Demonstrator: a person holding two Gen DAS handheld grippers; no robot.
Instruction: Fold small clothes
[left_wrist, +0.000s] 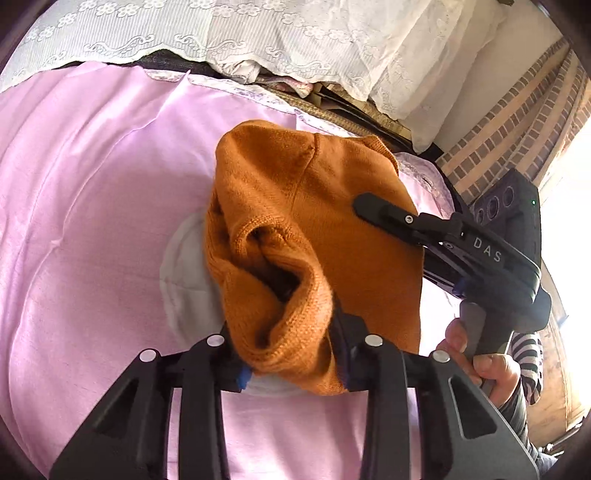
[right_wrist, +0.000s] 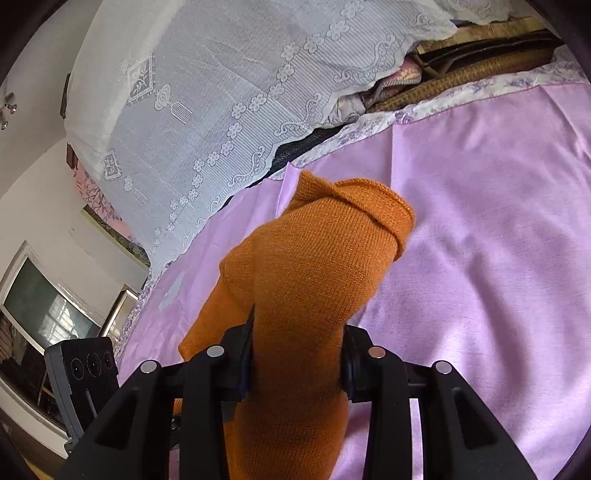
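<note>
A small orange knit garment (left_wrist: 295, 206) hangs lifted over the pink bedsheet (left_wrist: 92, 221). My left gripper (left_wrist: 291, 369) is shut on its bunched near-left edge, and the fabric fills the gap between the fingers. In the left wrist view my right gripper (left_wrist: 369, 206) comes in from the right and clamps the garment's right side. A hand (left_wrist: 480, 354) with a striped sleeve holds its handle. In the right wrist view the right gripper (right_wrist: 297, 365) is shut on a thick fold of the orange garment (right_wrist: 317, 266), which droops forward over the sheet (right_wrist: 498, 240).
A pale white cloth (left_wrist: 184, 280) lies flat on the sheet under the orange garment. A white lace cover (left_wrist: 258, 33) drapes over piled things along the bed's far edge. A brick wall (left_wrist: 517, 122) stands right. The left gripper's housing (right_wrist: 85, 369) shows at lower left.
</note>
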